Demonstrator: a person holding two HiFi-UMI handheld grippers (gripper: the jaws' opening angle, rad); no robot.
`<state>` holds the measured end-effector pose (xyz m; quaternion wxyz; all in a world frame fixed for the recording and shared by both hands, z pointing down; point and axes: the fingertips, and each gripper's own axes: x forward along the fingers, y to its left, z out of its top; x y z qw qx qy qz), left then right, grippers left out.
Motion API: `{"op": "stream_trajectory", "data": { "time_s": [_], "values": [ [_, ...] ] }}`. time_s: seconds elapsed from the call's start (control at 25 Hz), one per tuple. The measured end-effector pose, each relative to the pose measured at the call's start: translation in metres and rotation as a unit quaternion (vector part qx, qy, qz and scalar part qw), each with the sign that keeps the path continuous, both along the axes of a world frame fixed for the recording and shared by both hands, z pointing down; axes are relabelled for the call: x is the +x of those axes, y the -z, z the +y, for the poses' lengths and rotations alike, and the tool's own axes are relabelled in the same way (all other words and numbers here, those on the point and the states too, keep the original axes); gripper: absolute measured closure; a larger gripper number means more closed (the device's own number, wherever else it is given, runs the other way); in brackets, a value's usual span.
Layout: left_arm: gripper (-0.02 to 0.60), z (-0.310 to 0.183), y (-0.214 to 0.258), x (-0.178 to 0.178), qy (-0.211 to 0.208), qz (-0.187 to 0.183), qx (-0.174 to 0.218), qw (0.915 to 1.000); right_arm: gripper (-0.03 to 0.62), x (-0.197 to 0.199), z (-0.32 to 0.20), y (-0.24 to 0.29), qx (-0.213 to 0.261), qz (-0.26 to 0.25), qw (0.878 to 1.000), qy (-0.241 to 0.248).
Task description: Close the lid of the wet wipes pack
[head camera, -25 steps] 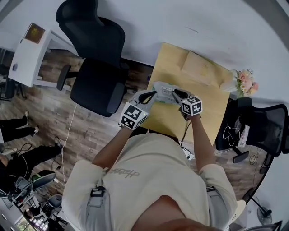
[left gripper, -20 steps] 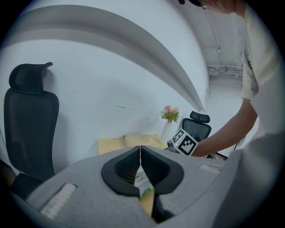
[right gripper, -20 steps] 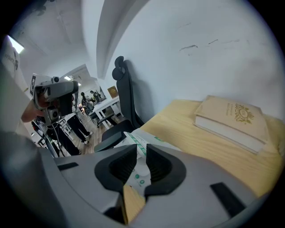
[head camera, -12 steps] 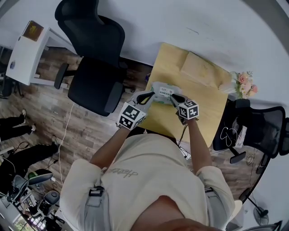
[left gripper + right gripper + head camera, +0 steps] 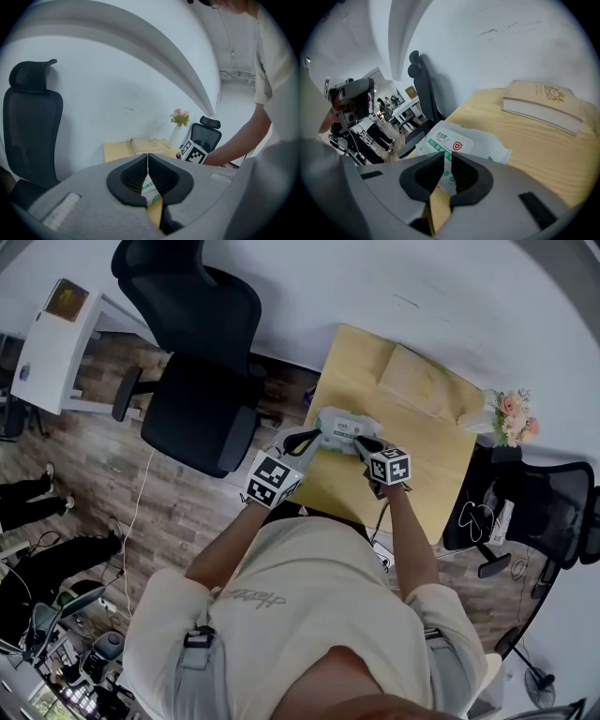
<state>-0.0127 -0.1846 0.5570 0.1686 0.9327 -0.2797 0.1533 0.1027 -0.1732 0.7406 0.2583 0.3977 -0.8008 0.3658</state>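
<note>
The left gripper (image 5: 148, 160) has its jaws drawn together to a hairline slit. A strip of the wet wipes pack (image 5: 344, 429) shows in the hollow below the tips, but whether the tips pinch its edge cannot be told. In the head view this gripper meets the pack's left end. The right gripper (image 5: 447, 159) has its jaws narrowed to a thin gap with nothing between them, and it is pointed down at the near right part of the pack. In the right gripper view the pack's white lid (image 5: 449, 142), printed with a red shield, looks flat against the top. The pack lies on the near left part of the pale wooden table (image 5: 543, 154), close to its left edge.

Farther back on the table a cream book (image 5: 544, 107) lies flat, well apart from the pack. At the table's far right corner stands a vase of pink flowers (image 5: 510, 415). The person's arms reach forward from a cream shirt (image 5: 309, 615), and each hand carries its gripper's marker cube. A black office chair (image 5: 199, 381) stands on the wood floor left of the table, and a second black chair (image 5: 544, 507) stands to its right. A white wall (image 5: 117, 93) rises behind the table
</note>
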Motion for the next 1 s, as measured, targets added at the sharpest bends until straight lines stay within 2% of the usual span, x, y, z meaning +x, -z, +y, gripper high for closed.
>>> {"op": "stream_trajectory", "data": {
  "time_s": [0.12, 0.2, 0.28, 0.4, 0.56, 0.68, 0.84, 1.0],
  "values": [
    [0.563, -0.002, -0.001, -0.001, 0.0, 0.002, -0.002, 1.0, 0.553, 0.002, -0.002, -0.005, -0.014, 0.022, 1.0, -0.004],
    [0.563, -0.004, -0.002, -0.002, 0.001, 0.005, -0.003, 1.0, 0.587, 0.003, -0.004, -0.007, -0.026, 0.042, 0.999, -0.009],
    [0.563, -0.004, -0.002, -0.003, 0.001, 0.007, -0.003, 1.0, 0.589, 0.003, -0.005, -0.008, -0.041, 0.054, 0.998, -0.015],
    [0.563, -0.004, -0.003, -0.002, -0.001, 0.011, -0.003, 0.9999, 0.589, 0.003, -0.005, -0.008, -0.059, 0.066, 0.996, -0.024],
    [0.563, -0.005, -0.001, -0.001, -0.003, 0.019, -0.001, 0.9998, 0.589, 0.003, -0.005, -0.01, -0.07, 0.084, 0.994, -0.012],
    [0.563, -0.006, -0.001, -0.002, -0.003, 0.021, 0.0, 0.9998, 0.589, 0.003, -0.003, -0.014, -0.081, 0.079, 0.994, -0.006],
    [0.563, -0.008, 0.002, -0.003, -0.004, 0.023, 0.004, 0.9997, 0.591, 0.0, -0.007, -0.004, -0.068, 0.111, 0.991, 0.011],
    [0.563, -0.009, 0.001, -0.006, -0.005, 0.023, 0.002, 0.9997, 0.591, -0.011, -0.013, 0.001, -0.059, 0.102, 0.993, 0.011]
  ]
}}
